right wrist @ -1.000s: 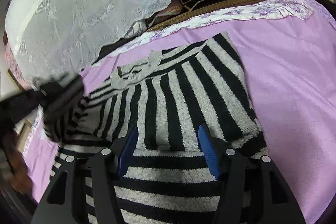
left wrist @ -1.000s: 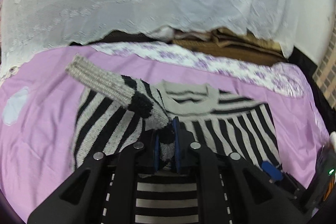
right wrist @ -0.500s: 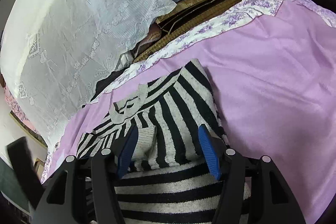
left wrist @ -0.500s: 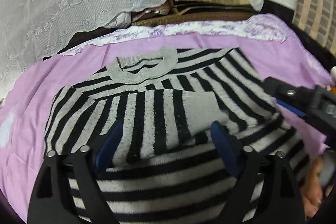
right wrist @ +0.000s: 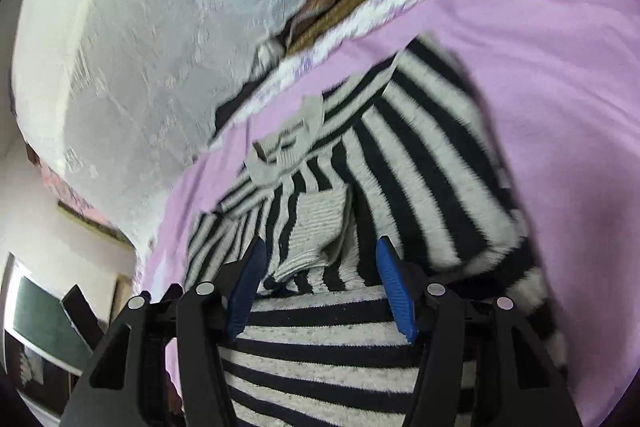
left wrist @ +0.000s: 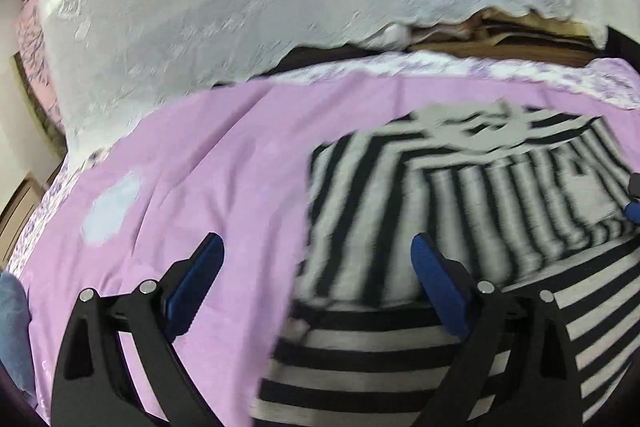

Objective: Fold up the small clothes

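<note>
**Black-and-grey striped sweater flat on the purple sheet, both grippers empty**

Black and grey stripes mark the small knitted sweater [left wrist: 460, 227], which lies spread on the purple bed sheet [left wrist: 208, 163] with its grey collar [right wrist: 280, 155] toward the far edge; one sleeve is folded across the chest, and its grey ribbed cuff [right wrist: 320, 227] rests on the striped front. The left gripper [left wrist: 316, 267] hangs above the sweater's left edge, partly over bare sheet; its jaws are spread wide and hold nothing. The right gripper [right wrist: 318, 279] hovers over the middle of the sweater, just near the cuff; its jaws are also spread, with nothing between them. Behind the bed hangs a white lace cloth [left wrist: 240, 7]; a pale blue patch [left wrist: 112, 207] shows on the sheet. Both views are a little blurred.
</note>
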Demonstrator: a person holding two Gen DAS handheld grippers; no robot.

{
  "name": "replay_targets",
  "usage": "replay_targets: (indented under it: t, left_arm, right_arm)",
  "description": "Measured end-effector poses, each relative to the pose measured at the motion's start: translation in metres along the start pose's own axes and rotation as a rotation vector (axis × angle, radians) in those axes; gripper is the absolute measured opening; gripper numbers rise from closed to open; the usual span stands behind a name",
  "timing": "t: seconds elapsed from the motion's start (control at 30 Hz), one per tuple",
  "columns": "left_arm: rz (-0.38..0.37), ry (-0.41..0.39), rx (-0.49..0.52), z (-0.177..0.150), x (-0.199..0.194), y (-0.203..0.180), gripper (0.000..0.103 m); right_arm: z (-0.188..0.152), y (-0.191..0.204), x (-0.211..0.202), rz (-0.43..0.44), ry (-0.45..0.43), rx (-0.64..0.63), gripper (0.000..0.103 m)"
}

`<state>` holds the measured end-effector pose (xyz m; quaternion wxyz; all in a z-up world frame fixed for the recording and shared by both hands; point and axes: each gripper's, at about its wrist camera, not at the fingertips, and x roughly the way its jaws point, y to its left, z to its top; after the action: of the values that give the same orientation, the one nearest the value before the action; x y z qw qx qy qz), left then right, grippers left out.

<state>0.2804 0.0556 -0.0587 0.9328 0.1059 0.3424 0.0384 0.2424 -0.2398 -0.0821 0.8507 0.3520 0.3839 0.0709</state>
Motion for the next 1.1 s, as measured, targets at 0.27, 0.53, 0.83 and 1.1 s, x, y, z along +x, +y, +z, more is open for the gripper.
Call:
replay_targets:
  t: [0.27,0.53,0.83,1.1]
  left_arm:
    - [-0.045,0.118,-0.051,-0.024,0.045,0.016,0.099]
    - [-0.091,0.13,-0.11,-0.026,0.047,0.022,0.099]
    - [-0.064,0.113,-0.049,-0.022,0.031,-0.003,0.098]
    - [-0.116,0.118,-0.182,-0.011,0.025,0.028,0.099]
  right_arm:
    - [0.008,0.013,0.034,-0.13,0.031,-0.029,0.059]
    - [0.014,0.026,0.059,-0.085,0.035,-0.086,0.011]
    - [0.045,0.053,0.041,-0.123,-0.078,-0.232,0.01]
    - [0.04,0.013,0.054,-0.167,-0.025,-0.143,0.015]
